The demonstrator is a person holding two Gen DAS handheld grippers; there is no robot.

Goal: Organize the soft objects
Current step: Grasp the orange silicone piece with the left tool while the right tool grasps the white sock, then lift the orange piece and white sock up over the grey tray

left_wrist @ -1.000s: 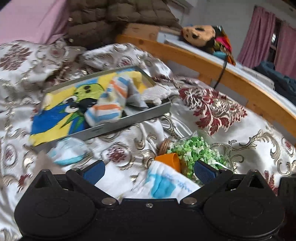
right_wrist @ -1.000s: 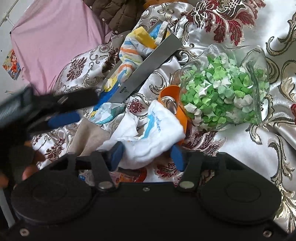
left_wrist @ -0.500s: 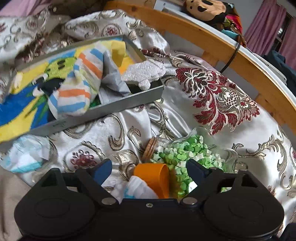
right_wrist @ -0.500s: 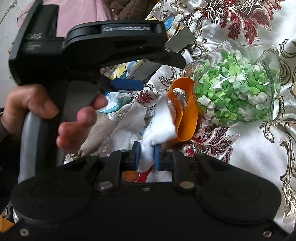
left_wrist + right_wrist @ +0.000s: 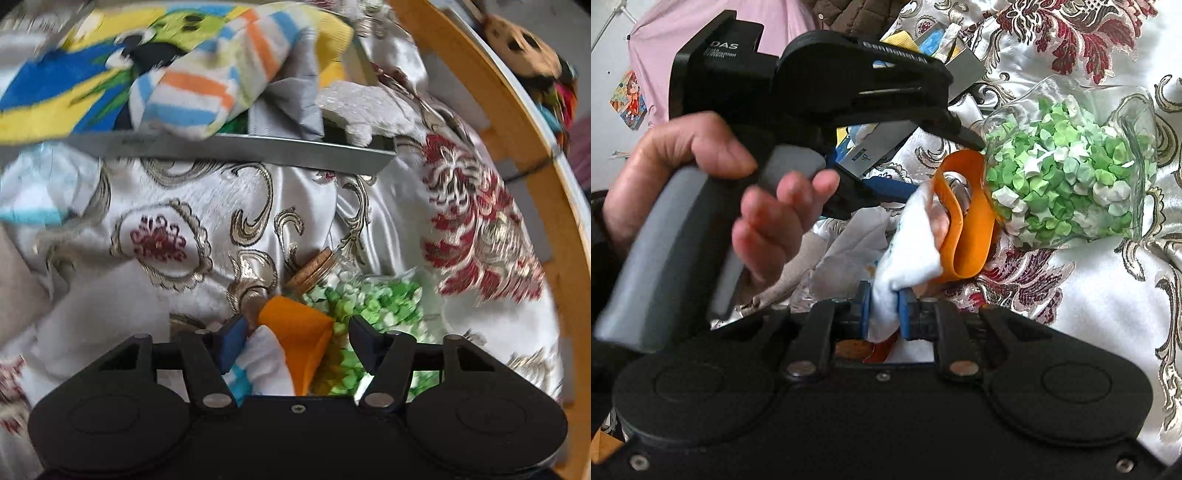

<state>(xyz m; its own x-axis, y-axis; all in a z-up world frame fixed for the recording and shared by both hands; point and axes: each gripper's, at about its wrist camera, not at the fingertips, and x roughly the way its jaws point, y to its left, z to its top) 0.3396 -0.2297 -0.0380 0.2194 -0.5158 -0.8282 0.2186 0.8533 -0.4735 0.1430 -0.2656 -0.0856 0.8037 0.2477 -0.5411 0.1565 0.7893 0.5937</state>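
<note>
The right gripper (image 5: 882,308) was clamped narrowly on the lower end of a white sock (image 5: 908,243), the blue pads pinching the fabric so that the rest of it stood up toward twelve o'clock in the right wrist view. An orange band (image 5: 967,218) wrapped the sock's upper end, and the pinch below looked meant to anchor the sock while the other tool worked on that band.

The left gripper (image 5: 297,341) came in from ten o'clock in the right wrist view, carried by a hand (image 5: 713,184) on its grey handle. Its jaws were closing, standing at a middling width, with the orange band and the sock's tip between them; the pads did not yet press on either. In the left wrist view the band sat at the centre of the gap, the sock showing a light blue mark just below it.

At one o'clock from the band lay a glass jar (image 5: 1067,166) on its side, full of green and white paper stars, its cork stopper (image 5: 312,267) just beside the band. Everything rested on a bed under a silver embroidered bedspread (image 5: 207,206).

At twelve o'clock in the left wrist view a grey tray (image 5: 258,149) already held a striped sock (image 5: 207,88) and a colourful cartoon cloth (image 5: 55,88), likely the place for sorted soft things. The band probably had to come off first.
</note>
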